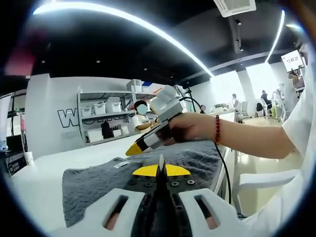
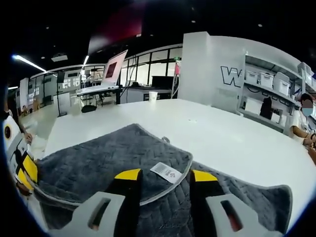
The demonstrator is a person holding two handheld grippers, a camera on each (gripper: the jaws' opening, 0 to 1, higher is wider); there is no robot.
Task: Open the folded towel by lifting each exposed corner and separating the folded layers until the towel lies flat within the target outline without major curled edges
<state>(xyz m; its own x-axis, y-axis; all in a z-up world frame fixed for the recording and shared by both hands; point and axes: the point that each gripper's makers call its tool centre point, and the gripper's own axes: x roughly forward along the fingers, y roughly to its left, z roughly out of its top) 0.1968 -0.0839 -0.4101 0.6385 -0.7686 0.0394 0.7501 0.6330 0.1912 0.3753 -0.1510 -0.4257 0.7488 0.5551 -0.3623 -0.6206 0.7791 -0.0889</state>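
— Where's the dark grey quilted towel (image 2: 123, 158)?

— On the white table (image 2: 212, 133), one layer folded over, its white tag (image 2: 166, 172) between the right gripper (image 2: 165, 176)'s yellow-tipped jaws, which stand wide apart.

— And the left gripper (image 1: 161, 171)?

— Jaws pressed together above the towel — nothing visible between them. The right gripper, held in a hand (image 1: 190, 127), hovers beyond it.

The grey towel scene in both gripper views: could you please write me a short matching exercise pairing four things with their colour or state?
Things:
1. towel
2. care label
3. left tongs
4. right tongs

States:
A. shut, yellow tips together
B. open, astride the towel's folded edge
C. grey, quilted, partly folded on the white table
D. white, small, on the folded layer's edge

Pairs: 1-C, 2-D, 3-A, 4-B
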